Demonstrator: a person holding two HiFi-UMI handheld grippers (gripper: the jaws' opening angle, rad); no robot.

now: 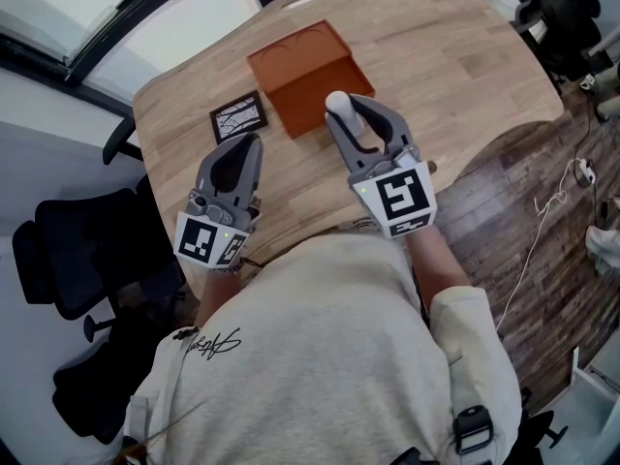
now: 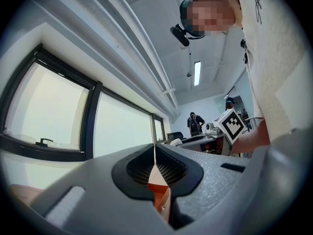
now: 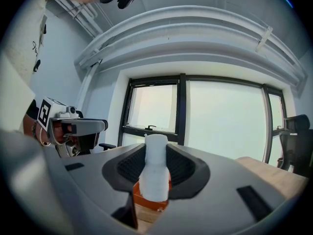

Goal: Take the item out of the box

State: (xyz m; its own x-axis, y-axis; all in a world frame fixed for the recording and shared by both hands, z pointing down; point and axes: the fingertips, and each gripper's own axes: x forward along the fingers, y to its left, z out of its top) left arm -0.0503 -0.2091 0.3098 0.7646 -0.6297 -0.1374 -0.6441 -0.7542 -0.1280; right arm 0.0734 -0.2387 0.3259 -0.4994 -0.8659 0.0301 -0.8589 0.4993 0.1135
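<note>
An orange cardboard box [image 1: 308,76] stands on the wooden table [image 1: 455,66] at the far middle. My right gripper [image 1: 343,110] is just in front of the box, shut on a white, bottle-shaped item [image 1: 337,102] that stands upright between the jaws. In the right gripper view the white item [image 3: 155,173] fills the gap of the right gripper [image 3: 155,166], with the orange box [image 3: 145,200] below it. My left gripper [image 1: 254,143] hovers to the left of the box, shut and empty. In the left gripper view the left gripper [image 2: 155,173] shows only a thin slit, with the orange box [image 2: 159,192] behind it.
A black-framed card [image 1: 238,115] lies on the table left of the box. A black office chair [image 1: 68,260] stands beyond the table's left edge. Cables [image 1: 552,206] trail over the wooden floor at the right. The table's near edge is close to my body.
</note>
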